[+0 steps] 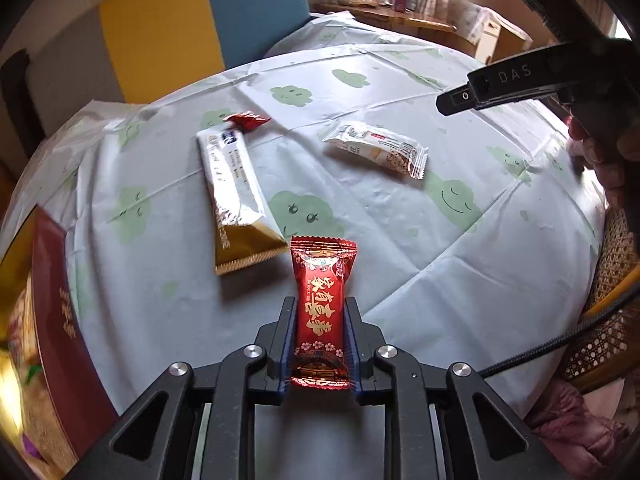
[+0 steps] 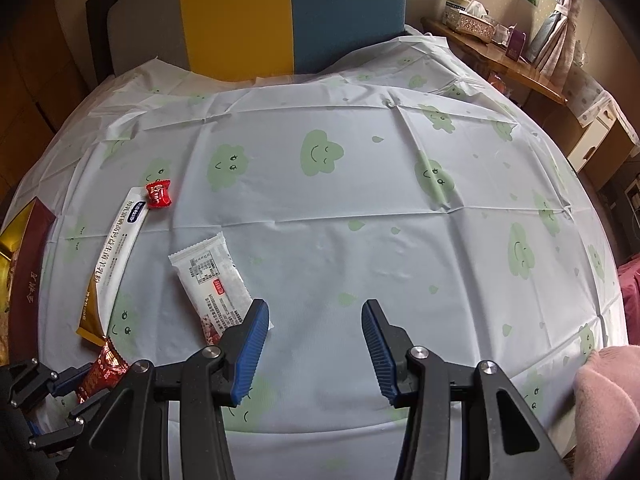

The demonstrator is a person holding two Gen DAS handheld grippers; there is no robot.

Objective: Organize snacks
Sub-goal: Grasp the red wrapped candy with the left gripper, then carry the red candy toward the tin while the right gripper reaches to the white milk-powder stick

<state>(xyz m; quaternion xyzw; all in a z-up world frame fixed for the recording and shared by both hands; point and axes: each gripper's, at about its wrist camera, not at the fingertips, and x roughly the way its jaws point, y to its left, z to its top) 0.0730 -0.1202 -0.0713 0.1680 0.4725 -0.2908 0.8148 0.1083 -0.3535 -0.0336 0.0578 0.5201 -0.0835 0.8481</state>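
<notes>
Snacks on creased, cloud-printed plastic tabletop [image 1: 440, 240].
Left: long glossy white-gold sachet [image 1: 236, 192]; centre: left tool [image 1: 320, 308] clamped on crinkly red foil candy bar [image 1: 320, 300]; right: right tool [image 2: 316, 312] half-spread, empty.

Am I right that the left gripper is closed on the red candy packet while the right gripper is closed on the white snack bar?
Not quite. The right gripper is open and holds nothing; in the right wrist view the white snack bar lies on the tablecloth beside its left finger. The left gripper is indeed closed on the red candy packet, as the left wrist view shows.
</notes>
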